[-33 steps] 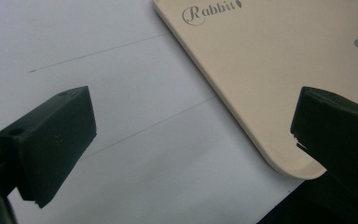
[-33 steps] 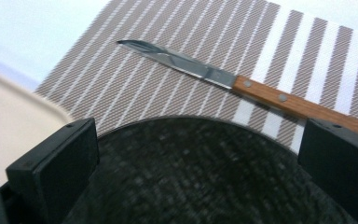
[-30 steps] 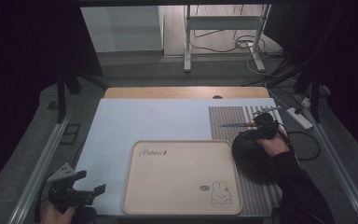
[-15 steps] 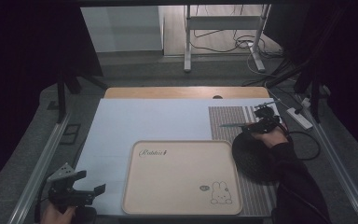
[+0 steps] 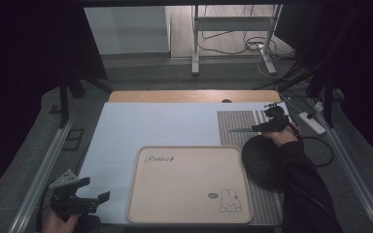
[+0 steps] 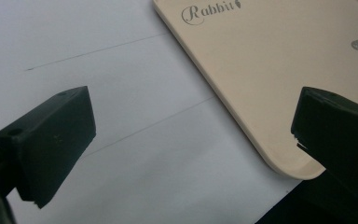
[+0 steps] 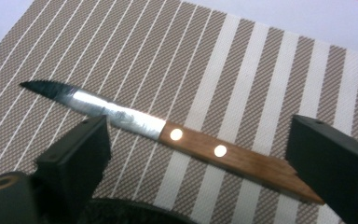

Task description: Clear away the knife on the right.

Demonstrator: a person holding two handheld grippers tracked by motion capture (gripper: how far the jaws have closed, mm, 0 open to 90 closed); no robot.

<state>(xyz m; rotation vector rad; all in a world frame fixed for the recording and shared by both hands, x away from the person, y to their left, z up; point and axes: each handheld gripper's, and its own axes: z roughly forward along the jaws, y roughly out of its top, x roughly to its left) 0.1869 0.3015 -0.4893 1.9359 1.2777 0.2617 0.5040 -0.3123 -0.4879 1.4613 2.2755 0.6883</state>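
Nearest in the high view, at the bottom left corner of the table, the left gripper [image 5: 99, 198] hangs over the pale blue sheet [image 5: 165, 127], with the hand that holds it cut off by the bottom edge. In the left gripper view its jaws stand wide apart with nothing between them; below lie the sheet and the near left corner of the tray [image 6: 279, 84].

The tray [image 5: 189, 187] lies flat in the middle near part of the table, beige with rounded corners, and holds nothing. It bears the word "Rabbit" at its far left and a small rabbit drawing at its near right. Its right edge laps onto the striped mat [image 5: 233, 128].

Right of the tray a dark round piece [image 5: 262, 160] lies on the mat; its near right part is hidden by the person's dark sleeve, and what it is cannot be made out. In the right gripper view only a dark sliver of it shows at the bottom edge.

Farther back, on the mat's far part, lies the knife [image 5: 245, 129]. It lies flat with its long axis across the table, tip to the left and handle to the right. In the right gripper view [image 7: 168, 132] the serrated blade points up and left, and the wooden handle with two rivets runs down to the right, its end partly hidden behind one jaw.

The right gripper [image 5: 257, 128] hovers at the handle. Its jaws are wide open on either side of the knife, gripping nothing.

Beyond the table the floor is dim, with cables and a frame's legs.
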